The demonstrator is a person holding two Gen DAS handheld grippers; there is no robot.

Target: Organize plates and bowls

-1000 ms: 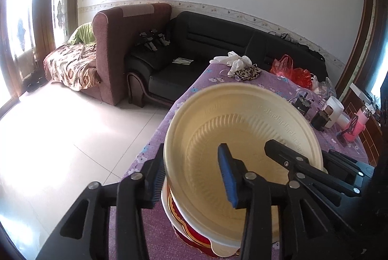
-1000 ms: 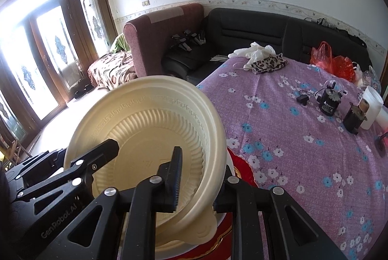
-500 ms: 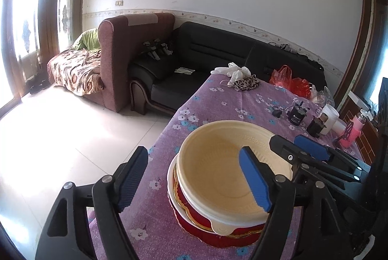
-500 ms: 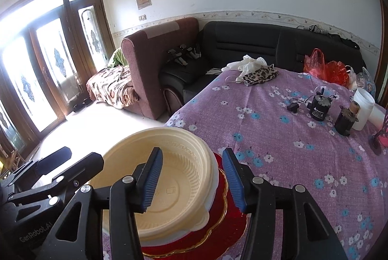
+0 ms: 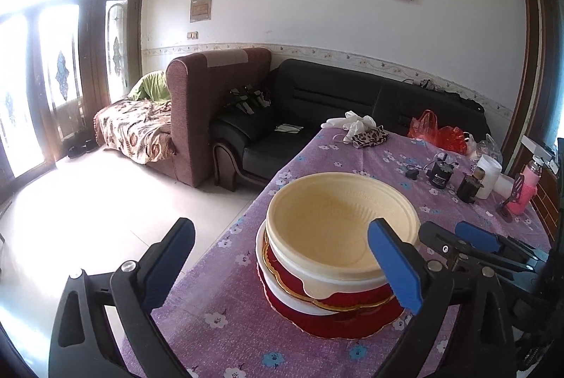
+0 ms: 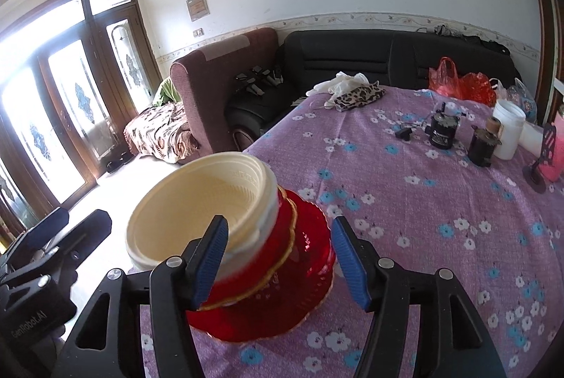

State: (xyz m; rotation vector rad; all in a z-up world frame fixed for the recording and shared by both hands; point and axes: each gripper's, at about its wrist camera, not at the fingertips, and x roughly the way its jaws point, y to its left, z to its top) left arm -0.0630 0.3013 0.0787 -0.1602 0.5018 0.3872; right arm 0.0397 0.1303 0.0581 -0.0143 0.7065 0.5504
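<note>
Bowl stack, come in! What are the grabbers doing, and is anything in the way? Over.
Left gripper and right gripper open, jaws just widened, nothing between them. Cream bowl seated on red-and-white stack. Purple tablecloth beside the stack bare. Over.

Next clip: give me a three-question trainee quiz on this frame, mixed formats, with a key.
1. True or false: the cream bowl sits on top of the stack of red plates.
2. Multiple choice: how do the left gripper and right gripper stand? A) both shut on the bowl B) both open, holding nothing C) only the left one holds the bowl
3. Fill in: the stack rests on a tablecloth that is purple with small ____.

Key
1. True.
2. B. Both sets of jaws have just been opening, and the pads are clear of the bowl's rim.
3. Flowers.
</note>
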